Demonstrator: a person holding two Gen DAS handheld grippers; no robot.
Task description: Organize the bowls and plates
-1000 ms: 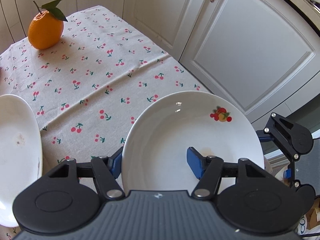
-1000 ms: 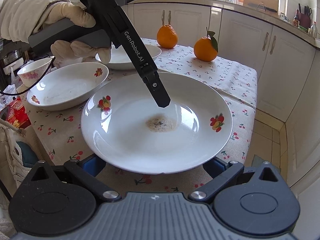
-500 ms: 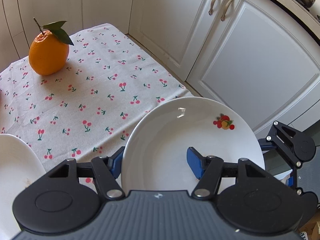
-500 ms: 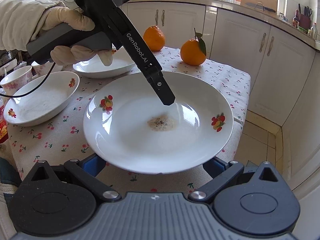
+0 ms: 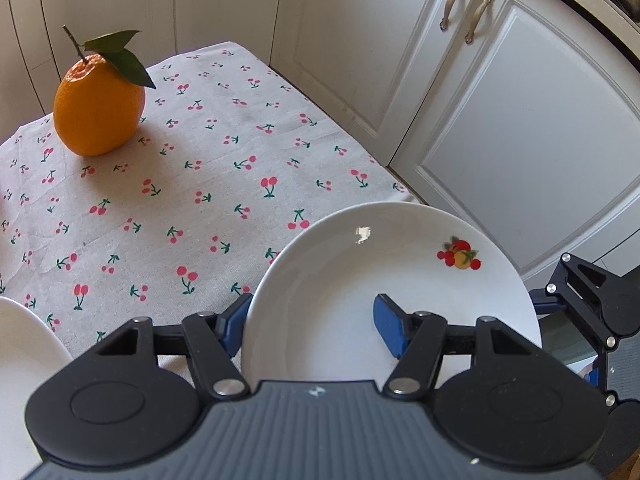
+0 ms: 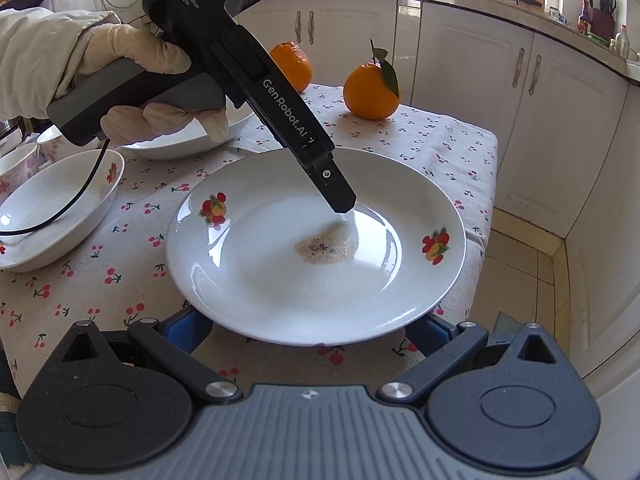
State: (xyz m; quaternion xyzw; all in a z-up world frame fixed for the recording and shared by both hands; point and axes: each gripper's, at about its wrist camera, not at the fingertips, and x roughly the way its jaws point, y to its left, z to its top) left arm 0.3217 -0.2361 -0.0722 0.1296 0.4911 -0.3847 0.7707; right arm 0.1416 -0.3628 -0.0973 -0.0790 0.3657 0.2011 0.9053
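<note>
Left wrist view: the left claw (image 5: 312, 320) is closed at a narrow setting on the rim of the plate (image 5: 400, 248), one blue pad against the outside of the rim and the other on the inner face. The plate hangs tilted over the near corner of the surface (image 5: 200, 200), partly out past its edge, with the cabinet doors (image 5: 520, 140) close behind. In the right wrist view, a gloved hand (image 6: 132, 80) holds that claw's handle, and its upper finger rests on the plate beside a brownish smear (image 6: 326, 248). The right claw (image 6: 306, 328) stands wide, its pads low under the plate's near rim; I see no pad pressing on it.

The step in hand looks like carrying this dirty plate to join the other dishes. A shallow bowl (image 6: 52, 216) and another dish (image 6: 180, 140) sit to the left, with a cup (image 6: 16, 168) beyond them. The next move likely calls for keeping the plate level, so that the one-sided grip does not slip, and bringing it back over the cloth before lowering it.

Open room lies on the cloth between the plate and the orange (image 5: 98, 112). The risky sides are the corner drop to the floor (image 6: 520, 272) and the cabinets alongside.
</note>
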